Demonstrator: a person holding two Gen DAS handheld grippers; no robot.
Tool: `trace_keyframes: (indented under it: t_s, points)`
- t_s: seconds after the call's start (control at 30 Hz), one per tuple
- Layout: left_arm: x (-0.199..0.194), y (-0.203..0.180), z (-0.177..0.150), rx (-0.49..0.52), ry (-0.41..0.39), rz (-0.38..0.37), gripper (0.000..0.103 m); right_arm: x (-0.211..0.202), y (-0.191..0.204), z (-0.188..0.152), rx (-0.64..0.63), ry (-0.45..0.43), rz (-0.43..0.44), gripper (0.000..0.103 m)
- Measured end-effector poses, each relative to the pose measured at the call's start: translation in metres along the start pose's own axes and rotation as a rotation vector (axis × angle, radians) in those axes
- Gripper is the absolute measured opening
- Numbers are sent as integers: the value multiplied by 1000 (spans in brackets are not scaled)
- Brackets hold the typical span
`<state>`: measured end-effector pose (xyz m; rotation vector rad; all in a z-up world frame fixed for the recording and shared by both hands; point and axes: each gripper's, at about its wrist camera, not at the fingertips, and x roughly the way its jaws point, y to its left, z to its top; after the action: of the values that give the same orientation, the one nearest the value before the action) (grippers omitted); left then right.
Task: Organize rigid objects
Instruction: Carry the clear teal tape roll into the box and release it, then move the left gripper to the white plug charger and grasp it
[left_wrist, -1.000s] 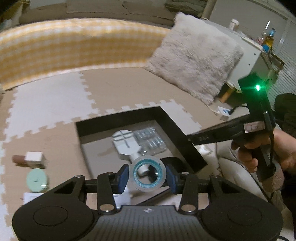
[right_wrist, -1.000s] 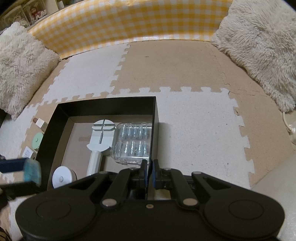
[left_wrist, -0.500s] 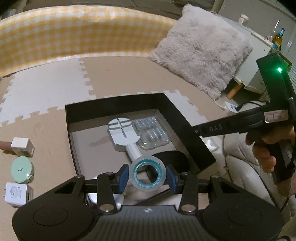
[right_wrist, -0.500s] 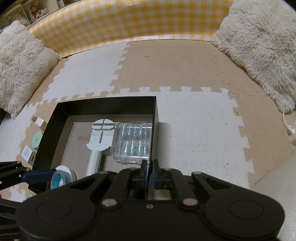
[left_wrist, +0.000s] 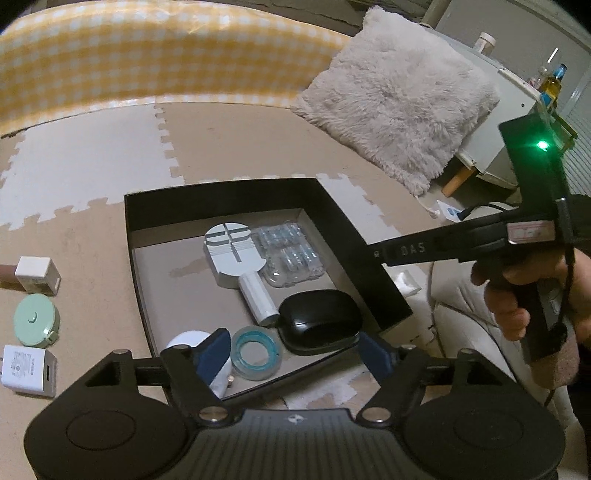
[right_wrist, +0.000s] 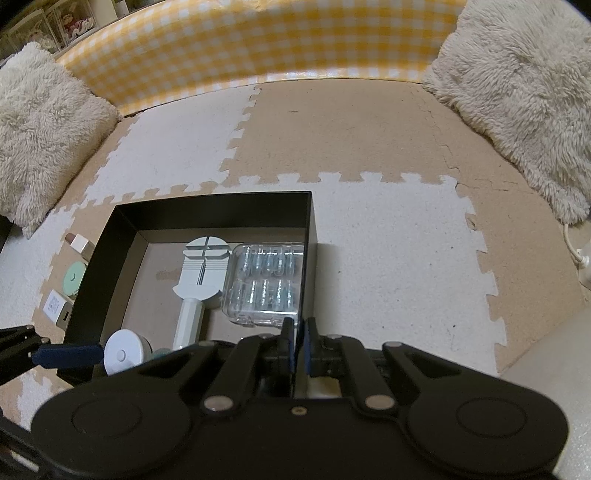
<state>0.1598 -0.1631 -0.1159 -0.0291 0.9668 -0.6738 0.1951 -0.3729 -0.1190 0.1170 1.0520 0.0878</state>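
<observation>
We note the left claw (left_wrist: 295, 356) with its jaws spread apart; they have just been opening, and the tape roll (left_wrist: 256, 352) now lies flat on the floor of the black box (left_wrist: 373, 273), between the pads but touched by neither. The roll sits near the box's front edge, just beside the black oval case (left_wrist: 319, 326) on its right and a white round puck (right_wrist: 122, 352) on its left. Further back in the box we see the white paddle-shaped tool (left_wrist: 236, 262), handle pointing toward the camera, and beside it the clear blister pack (left_wrist: 290, 254) against the right wall.

The right claw (right_wrist: 299, 341) is clenched, its pads pressed together with nothing visible between them. It hangs over the box's right front corner. In the left wrist view a hand (left_wrist: 517, 295) grips its handle, with a green light lit on the unit.

Outside the box, on the foam puzzle mat (right_wrist: 388, 258) to its left, we record three items in a row: a white cube block (left_wrist: 37, 275), a mint-green round case (left_wrist: 35, 319), and a white charger (left_wrist: 27, 371). A fluffy cushion (left_wrist: 399, 114) and a yellow checked bolster (left_wrist: 147, 62) border the mat.
</observation>
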Motion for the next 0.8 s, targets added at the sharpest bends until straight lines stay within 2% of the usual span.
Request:
trace_keyframes:
  t_s: [0.47,0.8]
  points:
    - [-17,-8,2,27,-30,25,100,0,0,0,0,0,0,6]
    - [-36,2,8,19,-91,82,103,-1,1,1,5,-2,-4,5]
